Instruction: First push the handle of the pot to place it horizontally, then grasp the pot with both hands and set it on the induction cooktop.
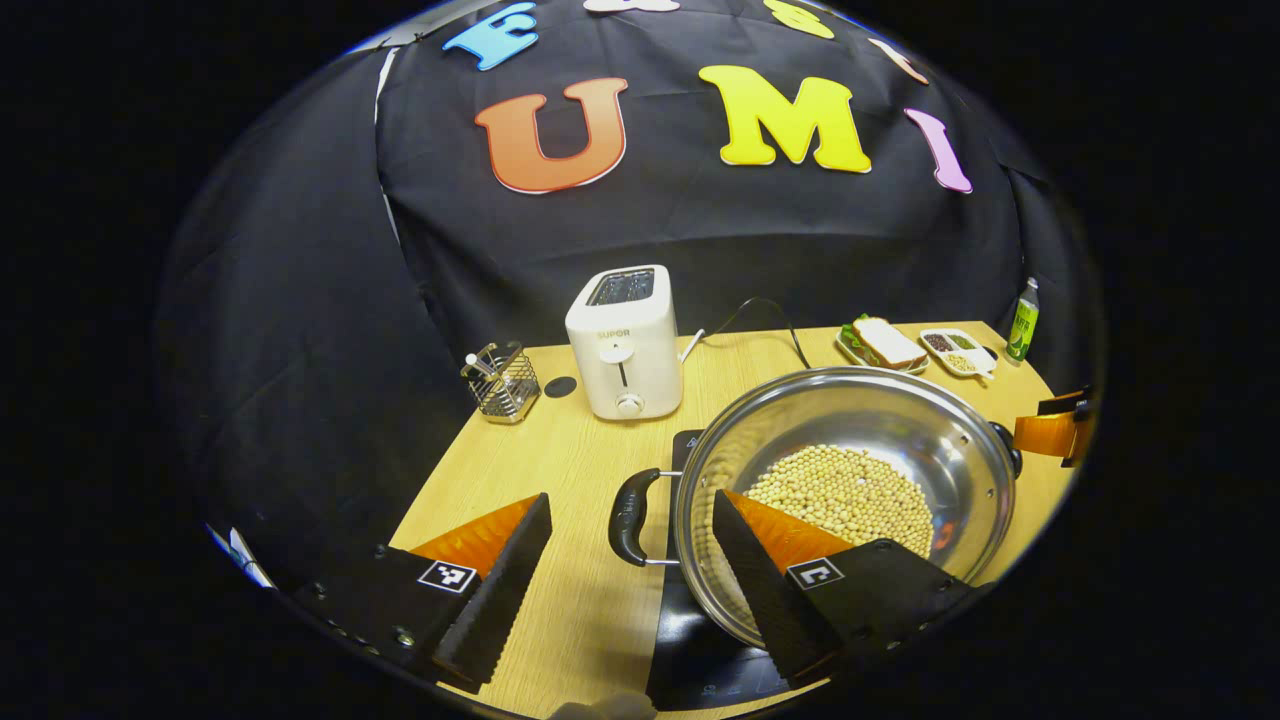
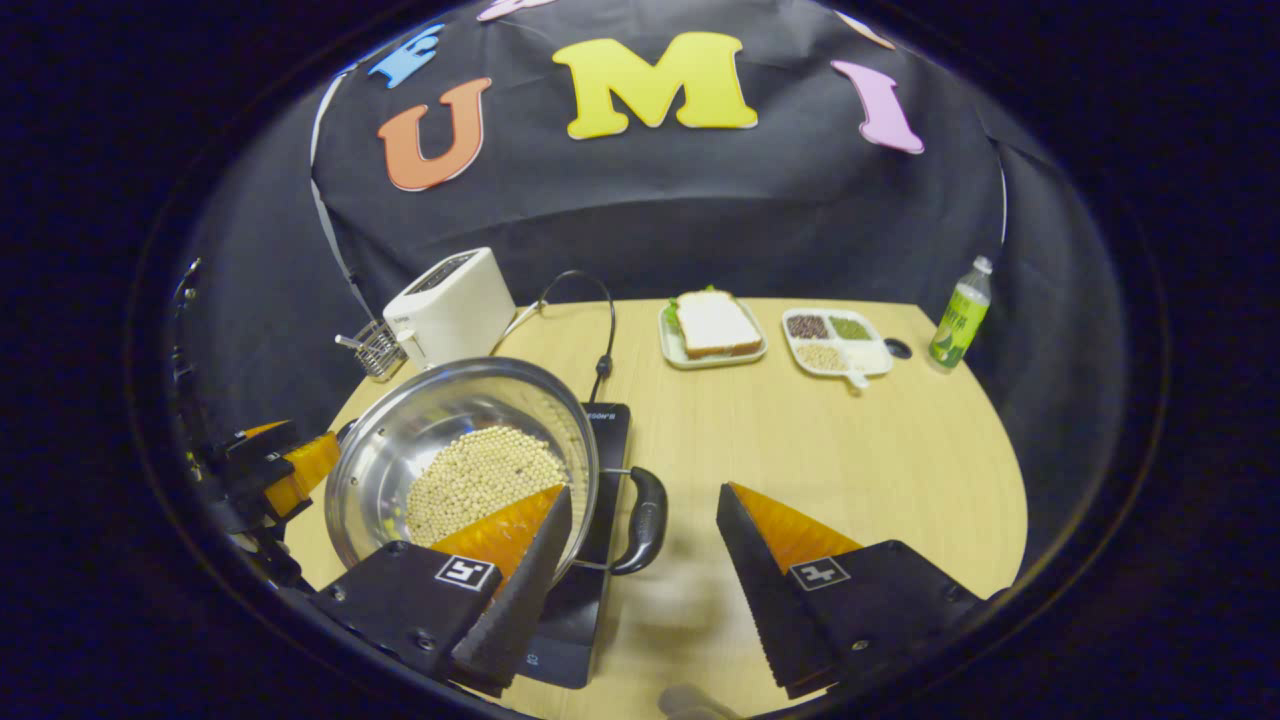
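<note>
In the left gripper view we see our left claw [image 1: 630,570] spread wide around the black loop handle [image 1: 632,517] of the shiny steel pot of pale beans [image 1: 850,490], which sits on the black induction cooktop [image 1: 700,650] on the wooden tabletop [image 1: 560,460]. In the right gripper view our right claw [image 2: 640,570] gapes at 6 o'clock, straddling the pot's other black handle [image 2: 645,520] without pressing it.

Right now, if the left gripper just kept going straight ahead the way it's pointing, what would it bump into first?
Probably the pot's black side handle: it sits between the open left gripper fingers, just ahead. Beyond it stands the white toaster. Depth is hard to judge here.
</note>
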A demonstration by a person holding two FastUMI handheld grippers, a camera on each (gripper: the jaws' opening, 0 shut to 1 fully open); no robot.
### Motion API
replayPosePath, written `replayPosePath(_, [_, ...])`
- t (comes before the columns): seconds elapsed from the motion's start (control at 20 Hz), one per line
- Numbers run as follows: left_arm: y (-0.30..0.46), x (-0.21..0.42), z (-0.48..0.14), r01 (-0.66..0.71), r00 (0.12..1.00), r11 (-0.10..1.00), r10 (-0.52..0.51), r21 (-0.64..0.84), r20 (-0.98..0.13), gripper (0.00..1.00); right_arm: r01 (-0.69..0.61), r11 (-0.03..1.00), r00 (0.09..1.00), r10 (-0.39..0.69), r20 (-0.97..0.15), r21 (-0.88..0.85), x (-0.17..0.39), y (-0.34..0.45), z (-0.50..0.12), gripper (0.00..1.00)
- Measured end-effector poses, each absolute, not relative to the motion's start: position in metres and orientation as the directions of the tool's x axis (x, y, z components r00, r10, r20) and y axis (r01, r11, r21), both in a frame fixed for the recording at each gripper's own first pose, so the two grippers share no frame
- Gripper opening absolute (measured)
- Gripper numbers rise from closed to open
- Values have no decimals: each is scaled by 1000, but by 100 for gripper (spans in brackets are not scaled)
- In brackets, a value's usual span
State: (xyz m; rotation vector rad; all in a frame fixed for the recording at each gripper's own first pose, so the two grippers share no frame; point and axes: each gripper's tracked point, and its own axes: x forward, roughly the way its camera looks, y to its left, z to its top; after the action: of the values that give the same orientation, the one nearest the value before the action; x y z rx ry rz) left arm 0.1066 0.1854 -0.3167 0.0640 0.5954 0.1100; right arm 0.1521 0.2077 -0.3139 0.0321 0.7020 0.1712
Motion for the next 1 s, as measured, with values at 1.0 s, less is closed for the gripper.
replayPosePath(1.0, [17, -12, 0, -40, 997, 999, 38, -21, -73, 96, -83, 995, 990, 76, -116, -48, 15, 40, -20, 100])
